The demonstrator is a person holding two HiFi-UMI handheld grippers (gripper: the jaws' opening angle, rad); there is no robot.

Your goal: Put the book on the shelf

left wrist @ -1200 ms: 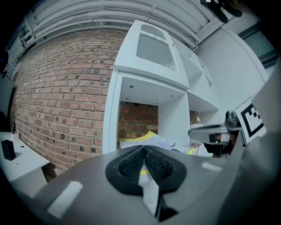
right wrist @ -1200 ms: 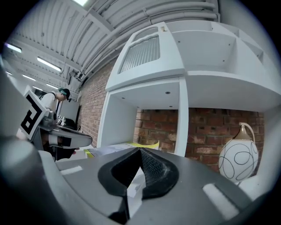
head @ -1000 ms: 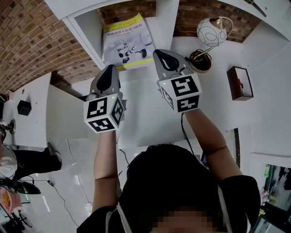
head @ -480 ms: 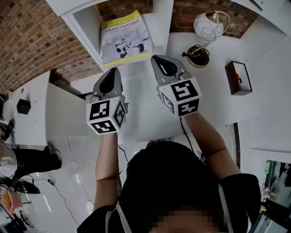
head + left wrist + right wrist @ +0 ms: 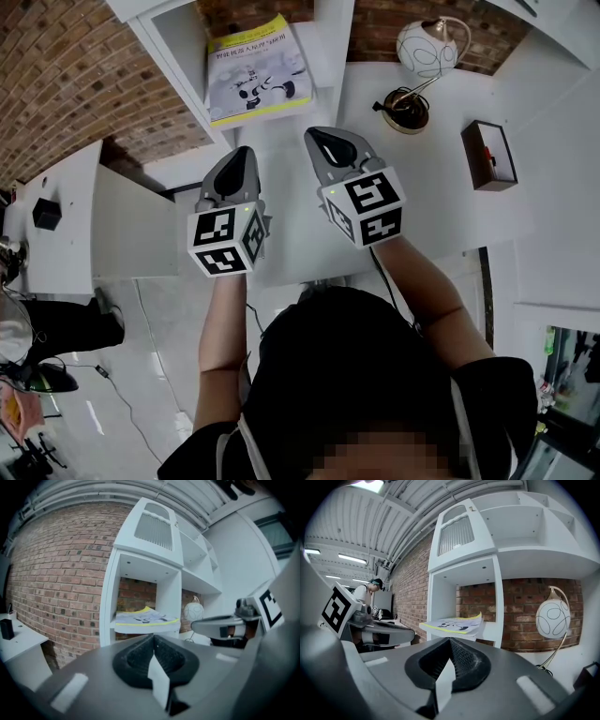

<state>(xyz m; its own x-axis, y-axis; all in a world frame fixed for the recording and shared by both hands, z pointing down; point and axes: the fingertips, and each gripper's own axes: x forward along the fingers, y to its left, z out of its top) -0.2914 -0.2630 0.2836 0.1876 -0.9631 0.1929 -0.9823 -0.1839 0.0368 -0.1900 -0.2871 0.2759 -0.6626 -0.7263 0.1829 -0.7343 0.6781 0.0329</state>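
Book [image 5: 258, 70]: already flat, cover up, in the low open bay of the shelf [image 5: 173, 52], near edge poking out past the shelf's front lip. Long axis running front to back, into the bay, away from the person. Straight ahead of both tools, seemingly a little higher than their tips, apart from each. Left tool [image 5: 241, 157]: closed, nothing between the jaws, aimed at the book's near left part. Right tool [image 5: 325, 139]: closed too, empty, tip near the book's near right corner and seemingly the closer of the two. Probably little left beyond a nudge inward. Best pushed end-on along that axis, not from the side, to avoid skewing.
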